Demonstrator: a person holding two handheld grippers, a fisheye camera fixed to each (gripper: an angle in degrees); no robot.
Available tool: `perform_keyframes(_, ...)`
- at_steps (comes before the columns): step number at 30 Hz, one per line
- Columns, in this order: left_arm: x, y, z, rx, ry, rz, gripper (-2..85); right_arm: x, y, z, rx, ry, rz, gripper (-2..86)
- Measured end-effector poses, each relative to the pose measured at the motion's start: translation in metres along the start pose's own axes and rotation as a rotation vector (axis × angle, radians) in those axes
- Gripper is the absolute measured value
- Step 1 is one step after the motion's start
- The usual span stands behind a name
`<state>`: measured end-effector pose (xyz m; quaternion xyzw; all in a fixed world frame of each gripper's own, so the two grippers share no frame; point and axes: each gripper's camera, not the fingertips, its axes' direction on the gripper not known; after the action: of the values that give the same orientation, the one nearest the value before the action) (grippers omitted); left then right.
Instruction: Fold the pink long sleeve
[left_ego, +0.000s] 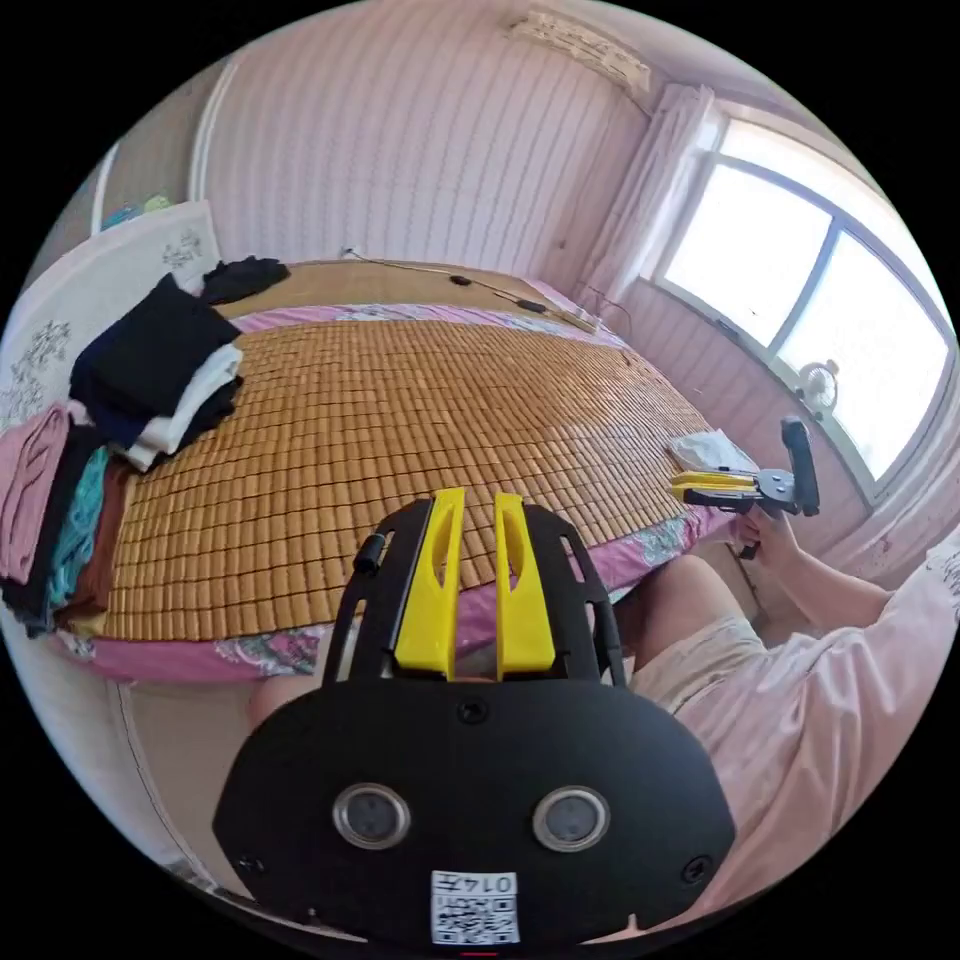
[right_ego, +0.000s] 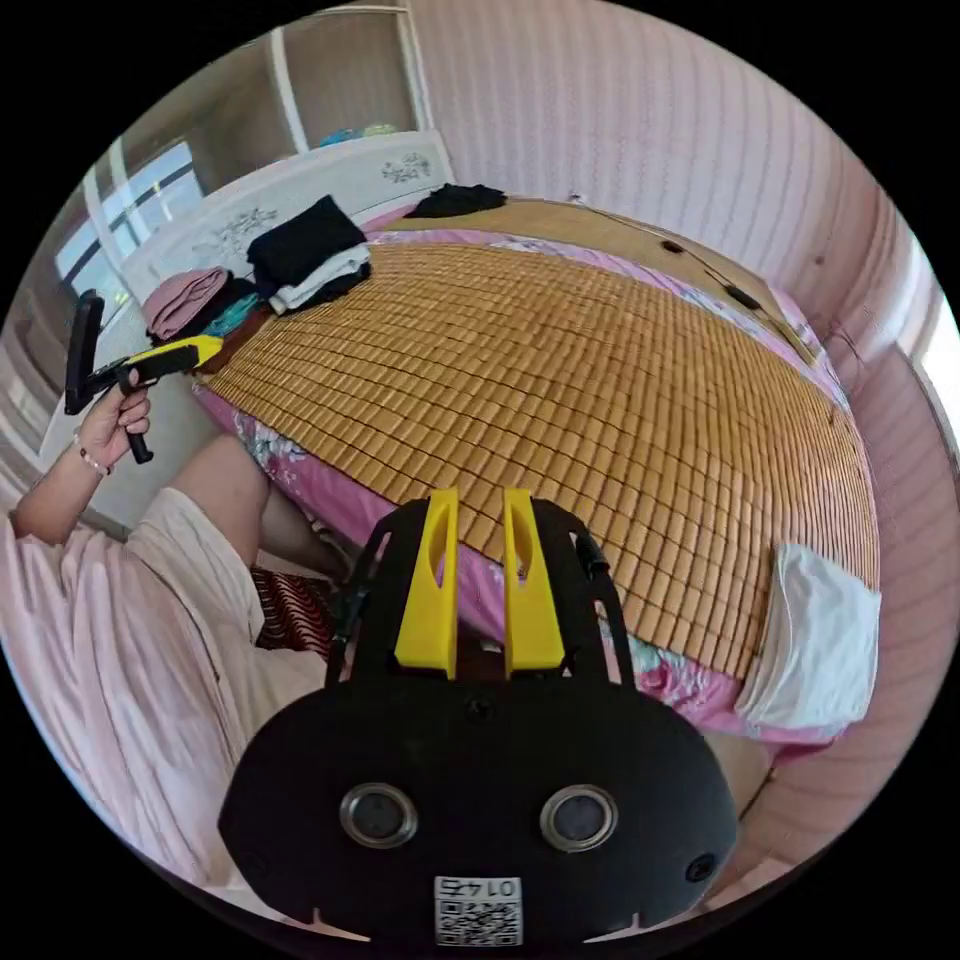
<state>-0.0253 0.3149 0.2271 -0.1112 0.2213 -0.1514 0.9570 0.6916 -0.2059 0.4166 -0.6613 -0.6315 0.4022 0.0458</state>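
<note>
Bed (left_ego: 380, 420) with woven mat, bare across middle. Left gripper (left_ego: 478, 505) up over near edge, jaws slightly apart, holding nothing. Right gripper (right_ego: 480, 505) same: narrow gap, nothing between jaws. Pink long sleeve (left_ego: 30, 490) folded, far left by headboard, beside clothes stack (left_ego: 165, 375); seen also in right gripper view (right_ego: 185, 297). White cloth (right_ego: 815, 640) draped over right corner of bed. Person's hand (right_ego: 115, 420) grips handle, sleeve below.

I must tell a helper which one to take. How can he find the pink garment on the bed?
Look at the bed's mat, then at the clothes beside the headboard. The pink garment is the outermost pile, the only pink one; its neighbours are teal, black and white.
</note>
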Motion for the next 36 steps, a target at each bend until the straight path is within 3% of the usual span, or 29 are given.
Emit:
perform_keyframes(8, -0.133, 0.122, -0.184, 0.234, -0.319, -0.488, 6.3, -0.259, -0.196, 0.017, 0.030, -0.188, -0.778, 7.9)
perform_keyframes(13, -0.165, 0.146, -0.260, 0.336, -0.421, -0.591, 6.8, -0.392, -0.281, 0.006, 0.095, -0.257, -1.003, 8.5)
perform_keyframes(20, -0.179, 0.103, -0.307, 0.433, -0.488, -0.613, 8.9, -0.560, -0.352, 0.028, 0.093, -0.088, -1.166, 12.9)
perform_keyframes(25, -0.183, 0.080, -0.322, 0.366, -0.523, -0.663, 9.7, -0.615, -0.372, 0.061, 0.039, -0.111, -1.171, 13.0)
perform_keyframes(28, -0.180, 0.084, -0.333, 0.316, -0.493, -0.719, 5.2, -0.620, -0.385, 0.096, -0.032, -0.061, -1.170, 8.9)
perform_keyframes(31, -0.165, 0.087, -0.346, 0.238, -0.524, -0.690, 1.6, -0.602, -0.403, 0.092, 0.045, -0.024, -1.158, 2.0)
perform_keyframes(36, -0.106, 0.099, -0.410, 0.359, -0.541, -0.596, -0.5, -0.546, -0.456, 0.043, 0.110, -0.132, -1.087, 0.6)
